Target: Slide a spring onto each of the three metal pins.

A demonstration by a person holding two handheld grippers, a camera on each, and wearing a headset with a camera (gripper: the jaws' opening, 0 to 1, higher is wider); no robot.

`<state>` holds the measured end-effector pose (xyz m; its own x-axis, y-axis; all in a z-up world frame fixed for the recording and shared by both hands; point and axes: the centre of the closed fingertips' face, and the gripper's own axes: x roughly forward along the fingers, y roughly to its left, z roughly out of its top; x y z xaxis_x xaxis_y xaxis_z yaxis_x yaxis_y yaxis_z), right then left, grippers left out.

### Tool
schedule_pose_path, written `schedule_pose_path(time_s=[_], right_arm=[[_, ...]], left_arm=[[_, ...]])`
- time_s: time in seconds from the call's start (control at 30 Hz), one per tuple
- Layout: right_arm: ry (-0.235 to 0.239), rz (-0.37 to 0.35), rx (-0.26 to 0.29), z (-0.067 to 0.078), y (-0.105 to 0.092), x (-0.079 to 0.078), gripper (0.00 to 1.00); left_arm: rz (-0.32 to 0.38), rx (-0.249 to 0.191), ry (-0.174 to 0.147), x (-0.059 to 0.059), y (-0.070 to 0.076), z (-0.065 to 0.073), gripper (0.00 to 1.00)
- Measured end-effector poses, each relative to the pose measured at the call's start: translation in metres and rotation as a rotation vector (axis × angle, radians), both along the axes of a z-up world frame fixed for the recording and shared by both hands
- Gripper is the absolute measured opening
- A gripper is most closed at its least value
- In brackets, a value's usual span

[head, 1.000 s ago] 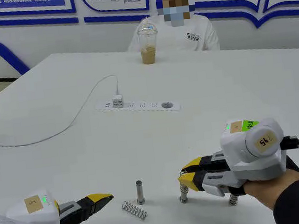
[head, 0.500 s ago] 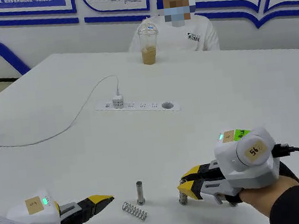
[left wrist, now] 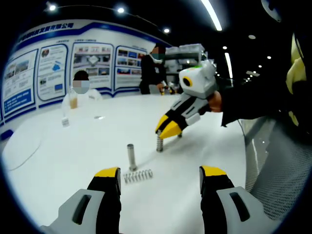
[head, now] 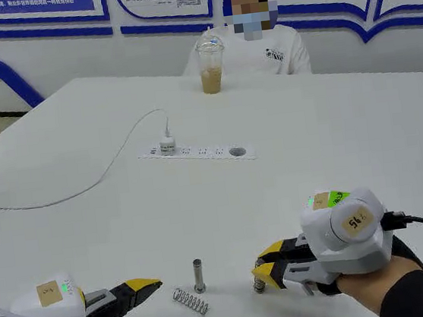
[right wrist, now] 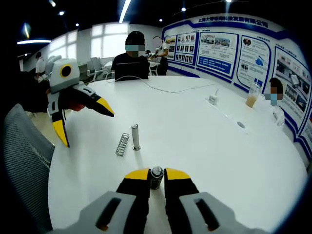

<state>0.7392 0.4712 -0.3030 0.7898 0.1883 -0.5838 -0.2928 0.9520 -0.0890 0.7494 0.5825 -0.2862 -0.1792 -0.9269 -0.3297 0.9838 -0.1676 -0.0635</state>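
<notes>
The right gripper [head: 263, 264] has its fingers clamped on a spring-fitted pin [right wrist: 156, 174], which stands upright at the near right of the counter [head: 296, 164]. To its left a bare pin [head: 198, 274] also stands upright. A loose spring [head: 190, 300] lies on its side just beside that pin's base, on the near side. The left gripper [left wrist: 158, 174] is at the near left, its fingers wide apart and holding nothing, pointed toward the loose spring. Farther off lie a power strip [head: 195, 150] with a white cable [head: 113, 166]. At the far edge a plastic cup [head: 210, 65] stands before a seated person [head: 279, 47].
</notes>
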Motion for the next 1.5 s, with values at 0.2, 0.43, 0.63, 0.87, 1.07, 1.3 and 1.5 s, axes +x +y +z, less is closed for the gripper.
schedule_pose_path(time_s=[0.2, 0.43, 0.63, 0.87, 1.07, 1.3, 1.5], right_arm=[[0.002, 0.001, -0.013, 0.0, 0.0, -0.003, 0.15], [-0.011, -0.011, -0.026, 0.008, -0.002, -0.007, 0.16], [-0.011, -0.02, -0.031, 0.01, 0.0, -0.014, 0.16], [-0.009, -0.005, -0.037, 0.015, 0.012, -0.023, 0.16], [-0.006, -0.002, -0.025, 0.015, 0.019, -0.024, 0.16], [-0.016, 0.019, -0.012, 0.017, 0.034, -0.021, 0.16], [-0.022, 0.041, 0.001, 0.018, 0.045, -0.011, 0.16]], left_arm=[[0.001, -0.004, 0.001, 0.0, 0.0, 0.001, 0.67], [0.001, -0.006, -0.003, 0.001, 0.0, 0.001, 0.66], [0.003, -0.015, -0.004, 0.002, 0.0, 0.003, 0.67], [0.005, -0.015, 0.001, 0.003, 0.001, 0.002, 0.67], [0.002, -0.021, 0.001, 0.003, 0.0, 0.004, 0.67], [0.002, -0.024, -0.001, 0.004, 0.0, 0.004, 0.66], [0.004, -0.023, -0.001, 0.005, 0.001, 0.004, 0.66]])
